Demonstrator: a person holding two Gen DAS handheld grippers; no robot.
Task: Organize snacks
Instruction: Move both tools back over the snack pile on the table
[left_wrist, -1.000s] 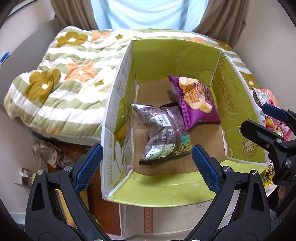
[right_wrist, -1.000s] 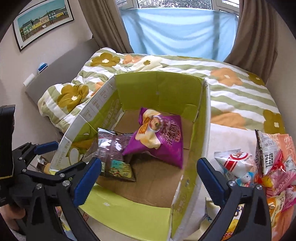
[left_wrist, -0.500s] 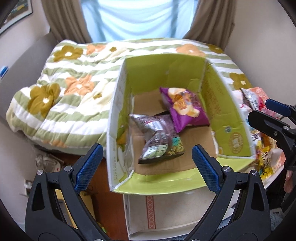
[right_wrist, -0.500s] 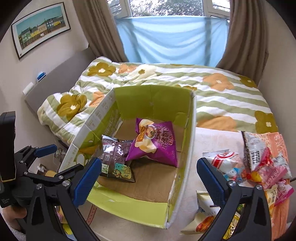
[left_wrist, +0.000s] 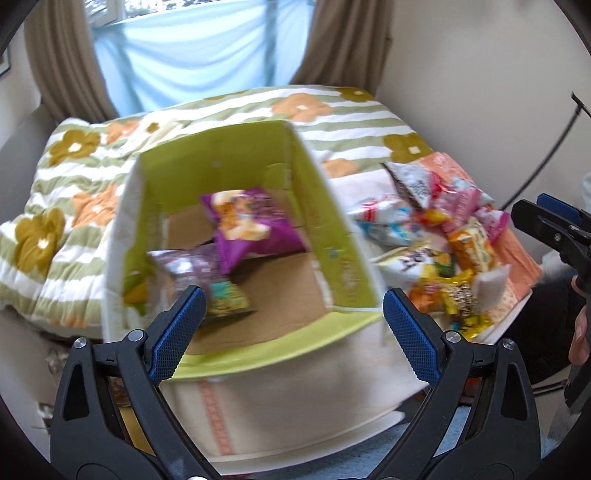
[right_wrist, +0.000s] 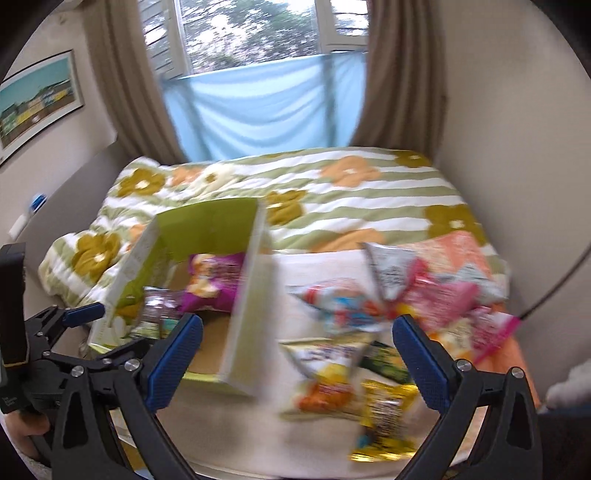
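Observation:
A green-lined cardboard box (left_wrist: 332, 236) stands on a small table and holds a purple snack bag (left_wrist: 251, 225) and a dark silvery bag (left_wrist: 192, 273). The box (right_wrist: 243, 295) and purple bag (right_wrist: 214, 280) also show in the right wrist view. A pile of loose snack packets (left_wrist: 443, 240) lies right of the box; in the right wrist view the pile (right_wrist: 369, 332) sits ahead. My left gripper (left_wrist: 291, 332) is open and empty, back from the box's near flap. My right gripper (right_wrist: 297, 356) is open and empty above the table's near edge, between box and pile.
A bed with a floral striped quilt (right_wrist: 332, 199) lies behind the table. Curtains and a blue sheet (right_wrist: 266, 107) cover the window. A framed picture (right_wrist: 33, 107) hangs on the left wall. The right gripper shows at the left wrist view's right edge (left_wrist: 554, 229).
Both grippers have pulled back and swung right, away from the box. The snack pile has come into fuller view. Both stay open and empty; the current frames are motion-blurred.

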